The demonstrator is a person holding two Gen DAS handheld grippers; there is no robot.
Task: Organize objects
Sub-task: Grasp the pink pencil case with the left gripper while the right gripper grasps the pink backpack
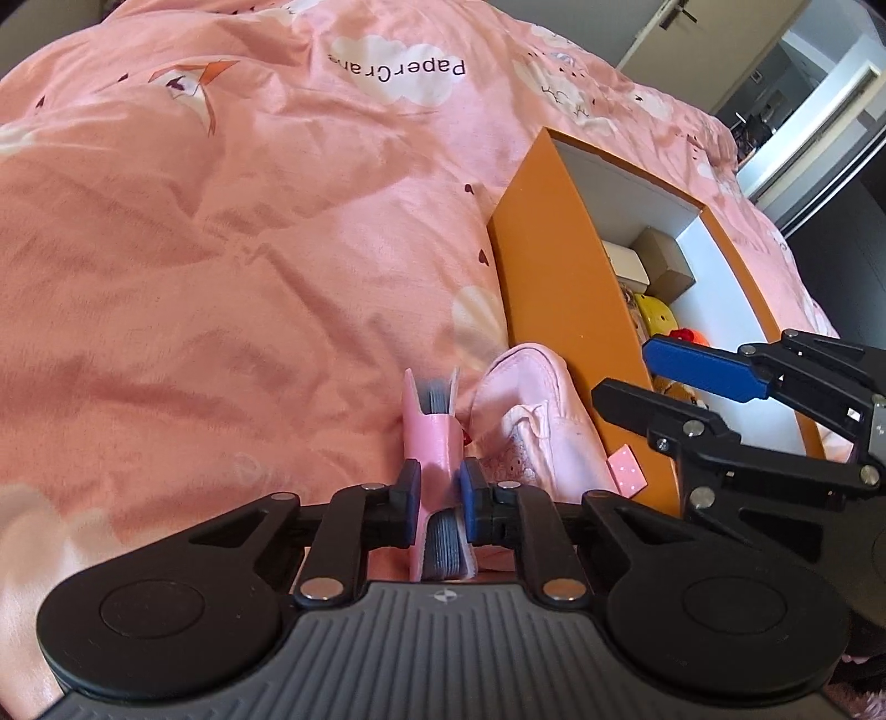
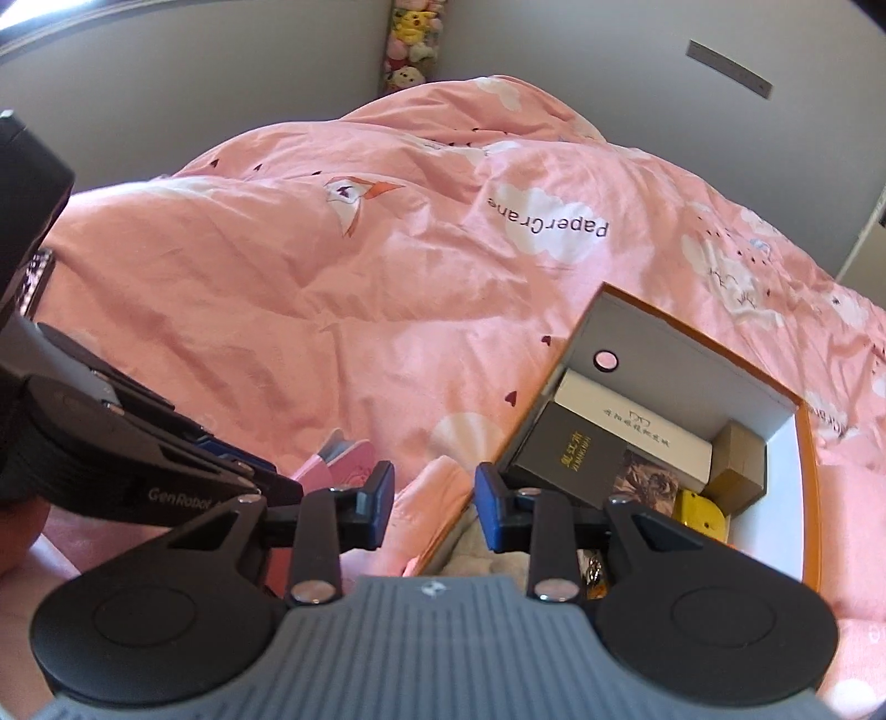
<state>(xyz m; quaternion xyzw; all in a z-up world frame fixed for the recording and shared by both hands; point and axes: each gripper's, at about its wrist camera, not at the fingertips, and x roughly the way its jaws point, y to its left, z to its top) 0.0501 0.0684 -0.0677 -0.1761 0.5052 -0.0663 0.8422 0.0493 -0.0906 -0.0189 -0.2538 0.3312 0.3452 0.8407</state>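
My left gripper [image 1: 437, 490] is shut on a pink child's shoe [image 1: 431, 437] and holds it sole-edge up just above the pink quilt. A second pink shoe [image 1: 531, 426] lies right beside it, against the orange box [image 1: 548, 260]. My right gripper [image 2: 434, 501] is open and empty, over the box's near left wall [image 2: 531, 410]. It also shows in the left wrist view [image 1: 659, 382], jaws apart above the box. The held shoe [image 2: 340, 457] shows at lower left in the right wrist view, behind the left gripper's fingers [image 2: 266, 476].
The orange box has a white inside and holds a white carton [image 2: 631, 426], a dark carton [image 2: 570, 454], a brown carton [image 2: 742, 465], a yellow object [image 2: 700, 512] and other small things. The pink quilt [image 1: 249, 249] covers the bed. Plush toys [image 2: 410, 39] stand at the wall.
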